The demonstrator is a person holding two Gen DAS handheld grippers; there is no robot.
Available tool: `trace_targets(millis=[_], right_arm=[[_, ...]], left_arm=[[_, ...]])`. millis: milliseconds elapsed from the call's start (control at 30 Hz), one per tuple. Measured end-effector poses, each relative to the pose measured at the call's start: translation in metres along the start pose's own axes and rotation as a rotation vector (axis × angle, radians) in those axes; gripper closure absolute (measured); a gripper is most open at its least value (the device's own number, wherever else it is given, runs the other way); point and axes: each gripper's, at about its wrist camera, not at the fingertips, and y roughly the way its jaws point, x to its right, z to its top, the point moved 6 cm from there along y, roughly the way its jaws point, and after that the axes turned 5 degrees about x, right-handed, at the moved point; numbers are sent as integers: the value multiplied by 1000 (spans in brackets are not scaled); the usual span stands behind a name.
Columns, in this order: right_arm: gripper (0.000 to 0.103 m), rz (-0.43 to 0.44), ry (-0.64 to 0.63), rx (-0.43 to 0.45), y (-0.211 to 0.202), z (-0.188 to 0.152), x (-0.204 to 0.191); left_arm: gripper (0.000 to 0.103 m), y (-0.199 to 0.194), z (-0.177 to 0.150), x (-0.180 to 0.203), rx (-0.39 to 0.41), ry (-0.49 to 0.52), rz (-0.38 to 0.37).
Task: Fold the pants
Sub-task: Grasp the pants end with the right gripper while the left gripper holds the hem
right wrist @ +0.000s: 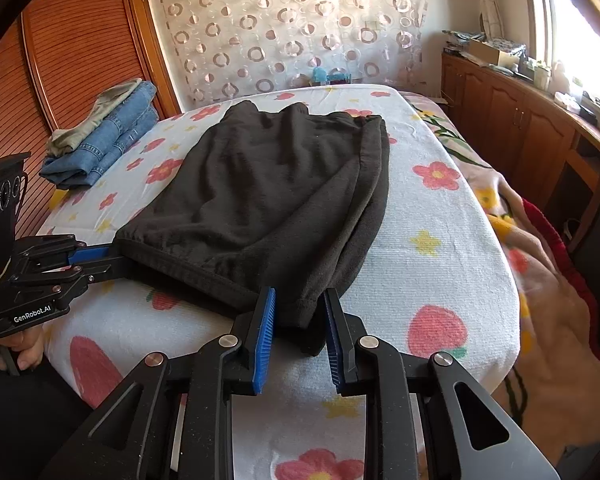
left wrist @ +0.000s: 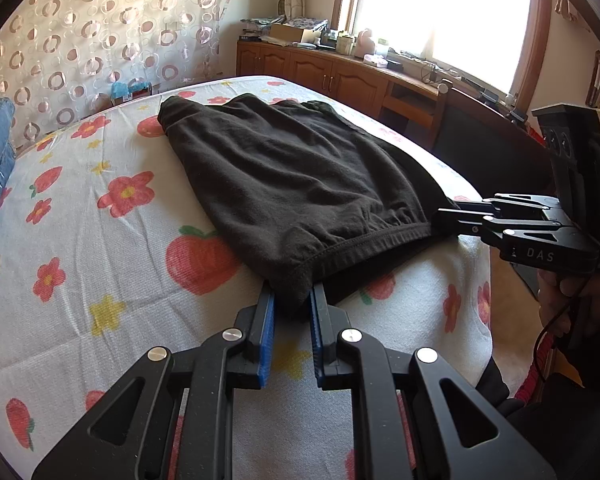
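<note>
Black pants lie folded lengthwise on the bed, their elastic hem along the near edge. My left gripper is shut on the hem's near corner, with dark cloth pinched between its blue pads. In the right wrist view the pants stretch away from my right gripper, whose blue pads press on the other hem corner. Each gripper shows in the other's view: the right gripper clamps the hem at the right, and the left gripper holds it at the left. The hem hangs taut between the two grippers.
The bed sheet is white with red flowers and strawberries. Folded jeans are stacked at the far left of the bed. A blanket drapes off the right side. Wooden cabinets stand under the window, and a slatted wardrobe door is at the left.
</note>
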Motion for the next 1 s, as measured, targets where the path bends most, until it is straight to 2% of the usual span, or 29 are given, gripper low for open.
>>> trace_targets(millis=[100, 233, 400, 567, 1000], right_arm=[[89, 22, 7, 4, -1, -1, -1], [92, 34, 12, 18, -2, 0, -1], [93, 57, 33, 54, -9, 8, 1], [94, 55, 12, 127, -28, 31, 2], [94, 107, -81, 330, -103, 89, -25]], left_arm=[[88, -1, 1, 0, 4, 10, 8], [90, -6, 6, 3, 23, 23, 8], [90, -16, 20, 6, 57, 29, -2], [91, -34, 45, 11, 114, 41, -13], [92, -122, 112, 12, 323, 55, -13]])
